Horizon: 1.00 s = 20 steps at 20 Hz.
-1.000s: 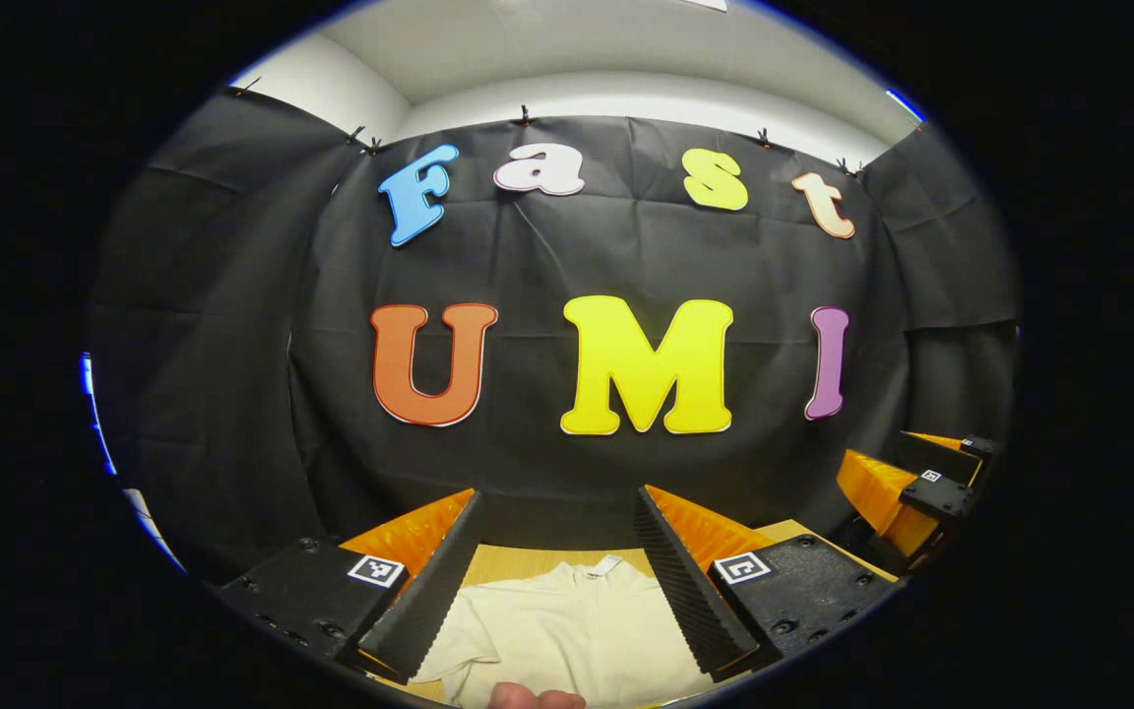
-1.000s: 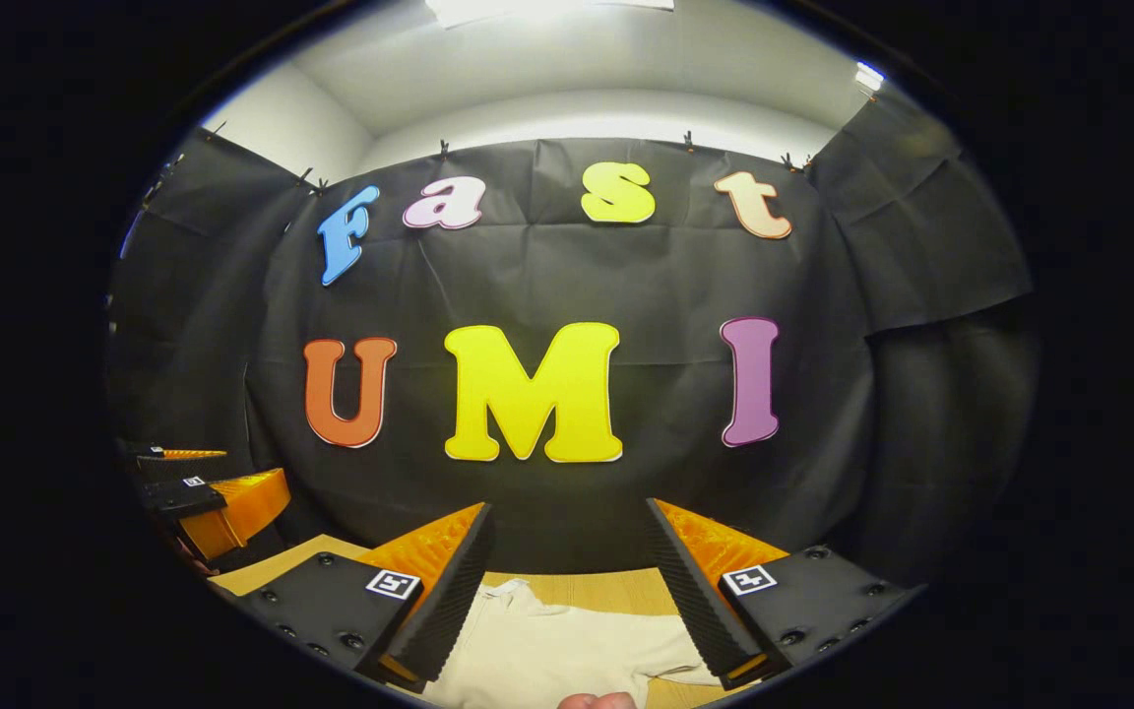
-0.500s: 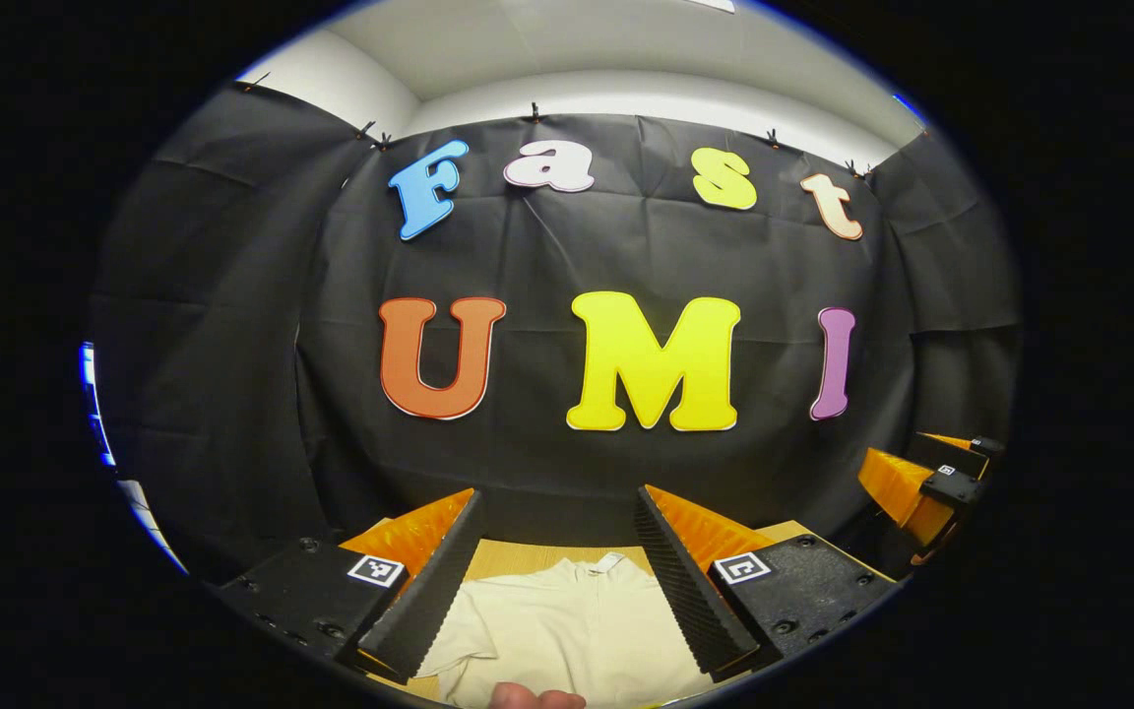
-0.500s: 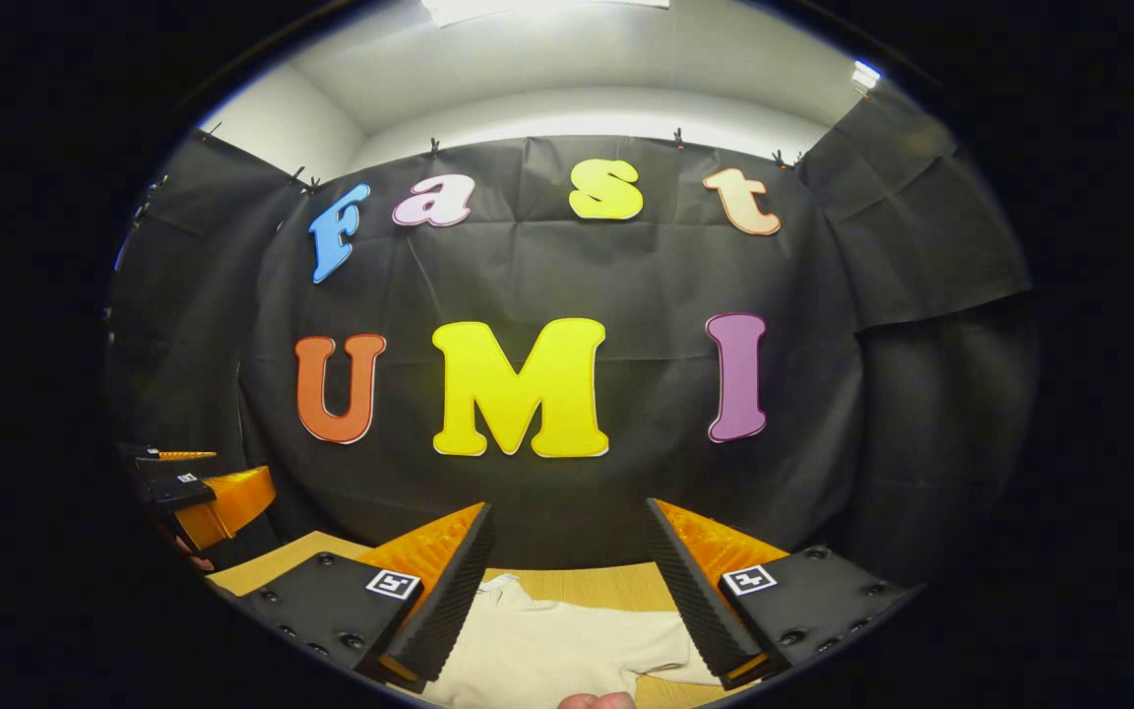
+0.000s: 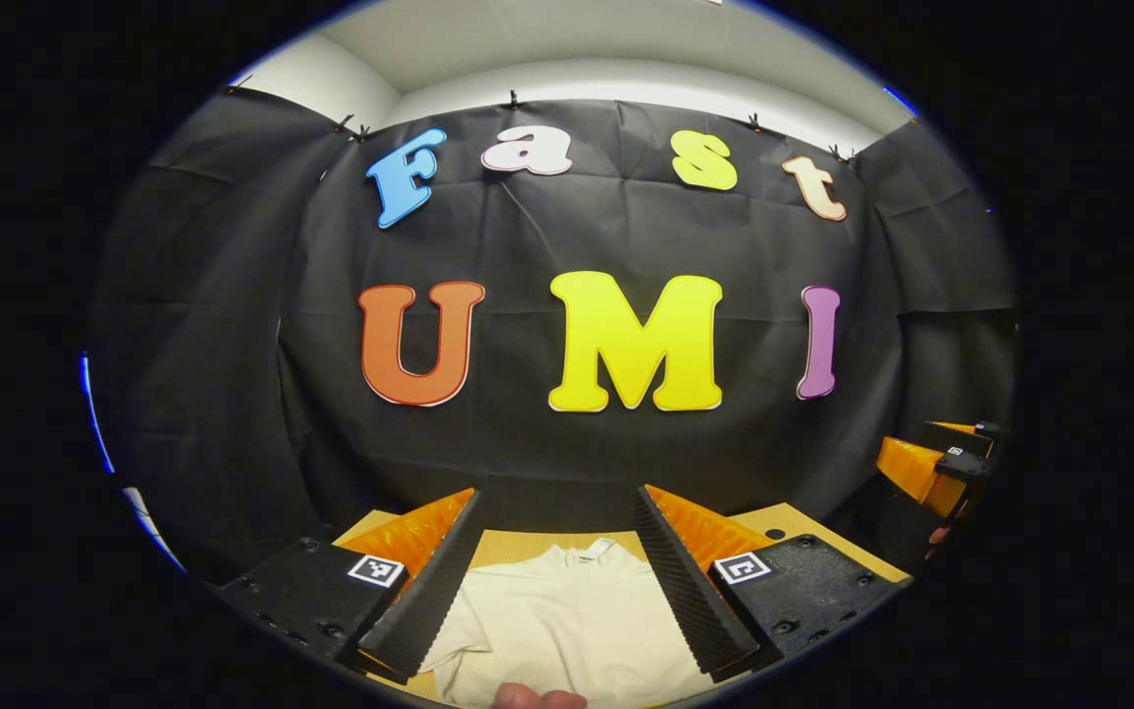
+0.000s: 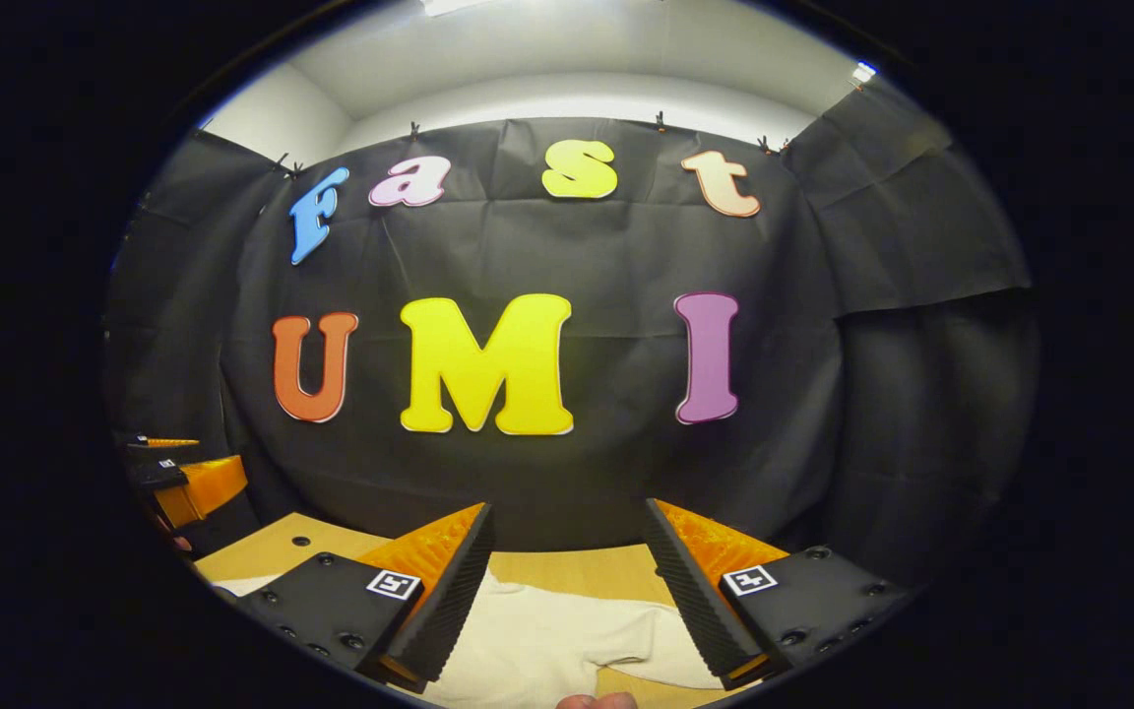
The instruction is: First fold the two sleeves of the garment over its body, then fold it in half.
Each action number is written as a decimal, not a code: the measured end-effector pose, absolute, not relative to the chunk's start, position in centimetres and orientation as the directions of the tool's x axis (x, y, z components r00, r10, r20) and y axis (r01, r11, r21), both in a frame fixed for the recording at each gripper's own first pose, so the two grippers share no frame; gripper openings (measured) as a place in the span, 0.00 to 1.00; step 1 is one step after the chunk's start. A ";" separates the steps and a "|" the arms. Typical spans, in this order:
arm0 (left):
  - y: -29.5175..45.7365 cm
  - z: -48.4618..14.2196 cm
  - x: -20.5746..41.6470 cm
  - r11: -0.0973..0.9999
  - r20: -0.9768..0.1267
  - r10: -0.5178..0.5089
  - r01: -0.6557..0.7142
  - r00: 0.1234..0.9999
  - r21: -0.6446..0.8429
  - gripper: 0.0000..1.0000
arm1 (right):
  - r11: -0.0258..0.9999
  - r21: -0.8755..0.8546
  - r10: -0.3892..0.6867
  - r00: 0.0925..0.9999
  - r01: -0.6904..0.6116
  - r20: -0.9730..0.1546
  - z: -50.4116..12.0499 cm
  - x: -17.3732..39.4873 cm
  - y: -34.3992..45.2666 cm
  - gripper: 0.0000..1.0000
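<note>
Currently both units sit above the near edge of the worktop (image 6: 567, 576), cameras aimed almost level at the booth wall; cream garment (image 5: 567, 620) lies flat on the worktop below and ahead of me, collar end away from me, body running front-to-back between my fingers.

Left hand-held gripper (image 5: 559, 576): jaws wide apart, nothing between them; collar and upper chest framed in the gap, one short sleeve just visible at lower left of that view; a fingertip of my own hand (image 5: 537, 698) pokes in at the bottom edge.

Right hand-held gripper (image 6: 567, 591): also spread wide, carrying nothing; garment (image 6: 567, 640) here runs across the view, with the other sleeve's cuff edge ending near the right finger (image 6: 695, 601); bare worktop beyond it.

Key relation: each sleeve lies outboard and below its own gripper, so left takes the left sleeve, right takes the right; neither finger touches cloth yet as far as I can judge; height above the fabric is hard to read.

Each unit shows at the far edge of the other's view, well apart, level with one another.

Judgement: sleeve step not started; next move needs a pitch-down and descent onto the sleeve edges; risk is pinching both layers of the body along with the sleeve.
</note>
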<state>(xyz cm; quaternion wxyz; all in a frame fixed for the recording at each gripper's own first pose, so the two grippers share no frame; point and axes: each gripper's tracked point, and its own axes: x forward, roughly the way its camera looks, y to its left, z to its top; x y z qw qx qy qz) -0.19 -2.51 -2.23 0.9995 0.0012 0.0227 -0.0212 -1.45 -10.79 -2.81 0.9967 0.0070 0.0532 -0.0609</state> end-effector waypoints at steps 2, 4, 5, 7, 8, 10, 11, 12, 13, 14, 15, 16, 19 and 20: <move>-3.5 -3.5 -0.2 0.998 -0.076 -0.061 0.061 0.995 -0.001 0.98 | 0.989 -0.004 -0.148 0.979 0.149 -0.143 -4.2 -2.2 -13.2 0.95; -4.4 -4.8 -0.5 0.997 -0.107 -0.080 0.081 0.991 0.002 0.98 | 0.985 -0.027 -0.174 0.964 0.172 -0.199 -6.3 -3.4 -15.8 0.95; -5.0 -5.5 -0.6 0.996 -0.129 -0.092 0.093 0.987 0.007 0.98 | 0.983 -0.043 -0.184 0.955 0.179 -0.231 -7.5 -4.1 -17.1 0.95; -6.4 -6.9 -0.9 0.992 -0.166 -0.124 0.128 0.978 0.011 0.98 | 0.978 -0.069 -0.209 0.935 0.198 -0.285 -9.6 -5.7 -19.7 0.95; -6.9 -7.5 -1.1 0.990 -0.180 -0.135 0.140 0.974 0.014 0.98 | 0.975 -0.076 -0.221 0.923 0.208 -0.316 -10.9 -6.5 -21.0 0.95; -7.9 -8.8 -1.3 0.988 -0.215 -0.151 0.157 0.965 0.013 0.98 | 0.970 -0.093 -0.244 0.888 0.226 -0.389 -14.3 -8.4 -23.7 0.95; -8.3 -9.5 -1.5 0.987 -0.233 -0.156 0.163 0.960 0.008 0.98 | 0.966 -0.105 -0.256 0.865 0.234 -0.432 -16.0 -9.3 -25.0 0.95; -8.7 -10.0 -1.4 0.986 -0.248 -0.161 0.166 0.955 0.000 0.98 | 0.964 -0.116 -0.267 0.841 0.241 -0.471 -17.9 -10.2 -26.4 0.95; -9.1 -10.6 -1.3 0.986 -0.267 -0.164 0.168 0.950 -0.008 0.98 | 0.961 -0.128 -0.274 0.815 0.244 -0.510 -19.9 -11.2 -27.4 0.95; -9.4 -11.0 -1.1 0.986 -0.282 -0.164 0.166 0.945 -0.015 0.98 | 0.961 -0.138 -0.274 0.790 0.238 -0.548 -22.0 -12.1 -28.3 0.95; -9.7 -11.5 -1.1 0.986 -0.298 -0.162 0.164 0.941 -0.020 0.98 | 0.961 -0.146 -0.274 0.765 0.234 -0.583 -23.8 -12.7 -29.1 0.95; -9.9 -11.7 -1.1 0.986 -0.311 -0.162 0.162 0.936 -0.025 0.98 | 0.964 -0.144 -0.263 0.729 0.223 -0.632 -26.0 -13.6 -29.8 0.95; -10.3 -11.9 -0.8 0.989 -0.325 -0.142 0.146 0.935 -0.013 0.98 | 0.975 -0.102 -0.209 0.654 0.199 -0.727 -30.5 -14.3 -30.4 0.94; -10.3 -11.8 -0.8 0.991 -0.327 -0.128 0.135 0.936 -0.003 0.99 | 0.976 -0.096 -0.200 0.632 0.195 -0.748 -31.7 -14.3 -30.8 0.95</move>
